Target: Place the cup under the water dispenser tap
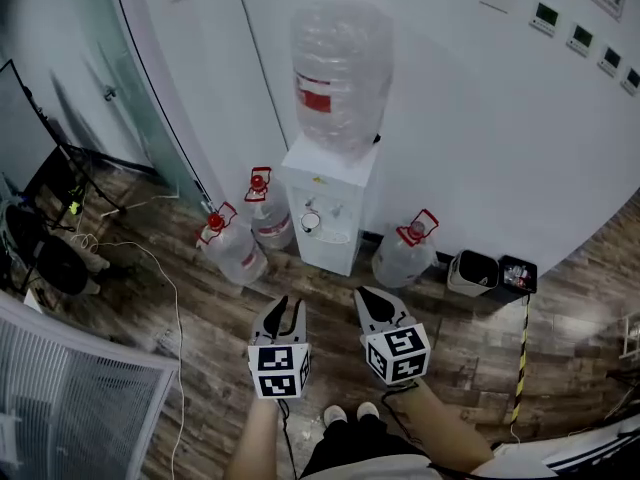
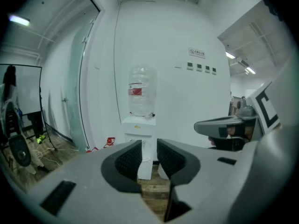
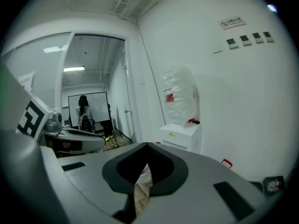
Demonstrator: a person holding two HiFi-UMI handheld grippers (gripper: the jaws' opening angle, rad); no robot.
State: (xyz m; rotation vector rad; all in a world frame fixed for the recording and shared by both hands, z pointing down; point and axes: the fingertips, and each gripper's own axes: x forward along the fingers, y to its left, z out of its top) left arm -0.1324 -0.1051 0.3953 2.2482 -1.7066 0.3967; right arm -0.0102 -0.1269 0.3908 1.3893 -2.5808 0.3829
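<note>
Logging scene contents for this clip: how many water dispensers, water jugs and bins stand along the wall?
Water dispenser: 1
Water jugs: 4
Bins: 2
Total: 7

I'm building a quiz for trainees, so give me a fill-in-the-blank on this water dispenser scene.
The bottle atop the water dispenser bears a ___ label.
Spare bottles standing on the floor number ___.
The left gripper holds ___.
Missing words: red; three; nothing.
</note>
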